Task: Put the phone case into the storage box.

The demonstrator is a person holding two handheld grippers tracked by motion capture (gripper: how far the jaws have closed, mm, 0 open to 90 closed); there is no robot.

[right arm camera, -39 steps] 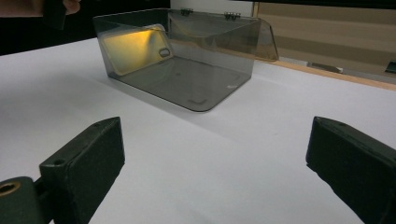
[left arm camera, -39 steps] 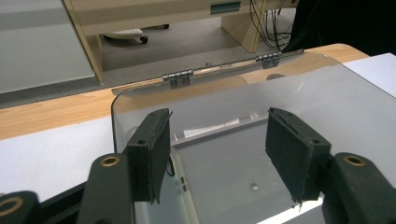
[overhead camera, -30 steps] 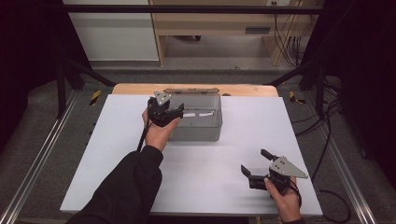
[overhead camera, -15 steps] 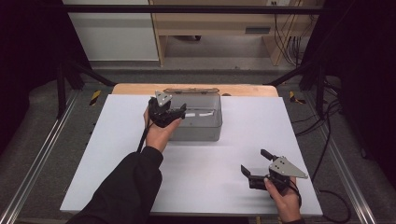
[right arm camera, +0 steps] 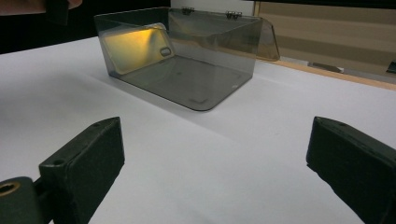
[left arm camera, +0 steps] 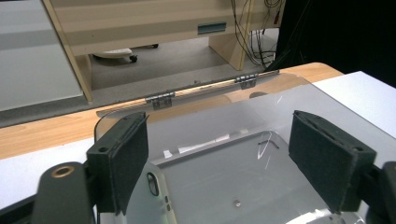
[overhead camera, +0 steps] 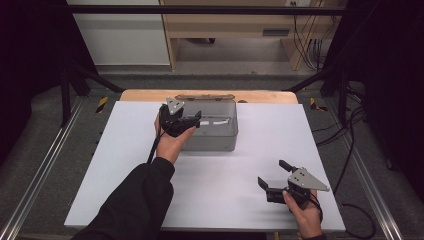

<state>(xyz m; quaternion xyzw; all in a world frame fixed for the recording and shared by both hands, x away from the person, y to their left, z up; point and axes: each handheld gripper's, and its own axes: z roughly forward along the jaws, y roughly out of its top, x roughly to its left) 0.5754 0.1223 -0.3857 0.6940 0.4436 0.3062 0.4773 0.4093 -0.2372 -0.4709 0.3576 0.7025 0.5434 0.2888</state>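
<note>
Left tongs (overhead camera: pixel 192 121) spread wide, holding nothing, poised over the left end of the clear hinged box (overhead camera: pixel 210 131), jaws straddling the spot where a phone case (left arm camera: pixel 154 191) leans against the inner wall; likely lined up to reach in for it. Box lid (left arm camera: pixel 196 91) folded back on its hinges, so access is free. Right tongs (overhead camera: pixel 274 181) also wide apart and empty, parked low over the white surface (overhead camera: pixel 125 165), well clear of the box.

One clear hinged box (overhead camera: pixel 212 131) under the left tongs (overhead camera: pixel 186 121), one phone case (right arm camera: pixel 135 47) inside it. Two tongs in all, the right tongs (overhead camera: pixel 274 175) well apart. One desk (overhead camera: pixel 120 165).
</note>
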